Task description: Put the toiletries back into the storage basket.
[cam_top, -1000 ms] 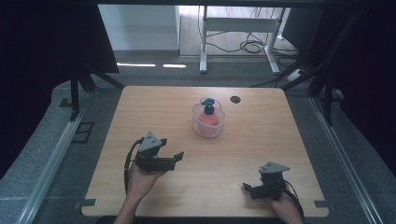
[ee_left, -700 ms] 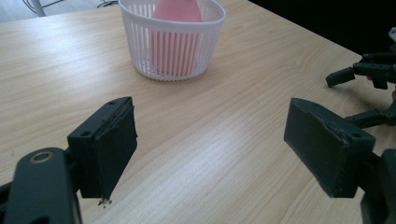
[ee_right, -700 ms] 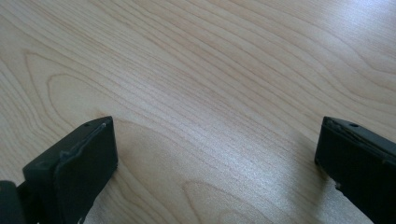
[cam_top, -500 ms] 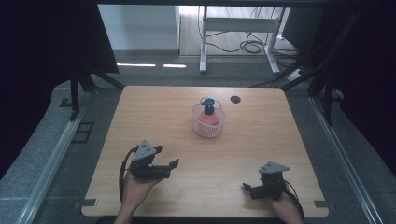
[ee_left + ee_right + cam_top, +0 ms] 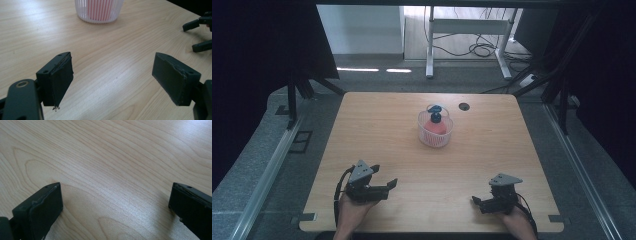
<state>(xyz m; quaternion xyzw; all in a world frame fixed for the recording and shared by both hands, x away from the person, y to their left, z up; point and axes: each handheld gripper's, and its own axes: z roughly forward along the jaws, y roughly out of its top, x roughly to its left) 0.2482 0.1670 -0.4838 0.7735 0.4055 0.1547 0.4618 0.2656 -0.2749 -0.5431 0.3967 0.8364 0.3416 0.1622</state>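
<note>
A white ribbed plastic basket (image 5: pixel 435 131) stands in the middle of the wooden table (image 5: pixel 377 125), toward the far side. Inside it is a red thing with a blue top (image 5: pixel 435 116). My left gripper (image 5: pixel 388 187) is near the front left edge, held by a hand, jaws open and pointing right, with nothing between them. In the left gripper view its jaws (image 5: pixel 112 72) stand wide over bare wood, the basket (image 5: pixel 99 11) ahead and the other gripper's fingertips (image 5: pixel 191 25) at the far right. My right gripper (image 5: pixel 477 203) is near the front right edge, open (image 5: pixel 115 200) over bare wood.
A small black round hole (image 5: pixel 464 106) sits in the tabletop behind the basket. Metal rails (image 5: pixel 267 170) run along both sides of the table. A white desk frame (image 5: pixel 467 30) with cables stands on the floor beyond the far edge.
The left gripper has come back toward the near edge of the table and sunk lower, jaws still open. The right gripper and the basket have stayed put.
</note>
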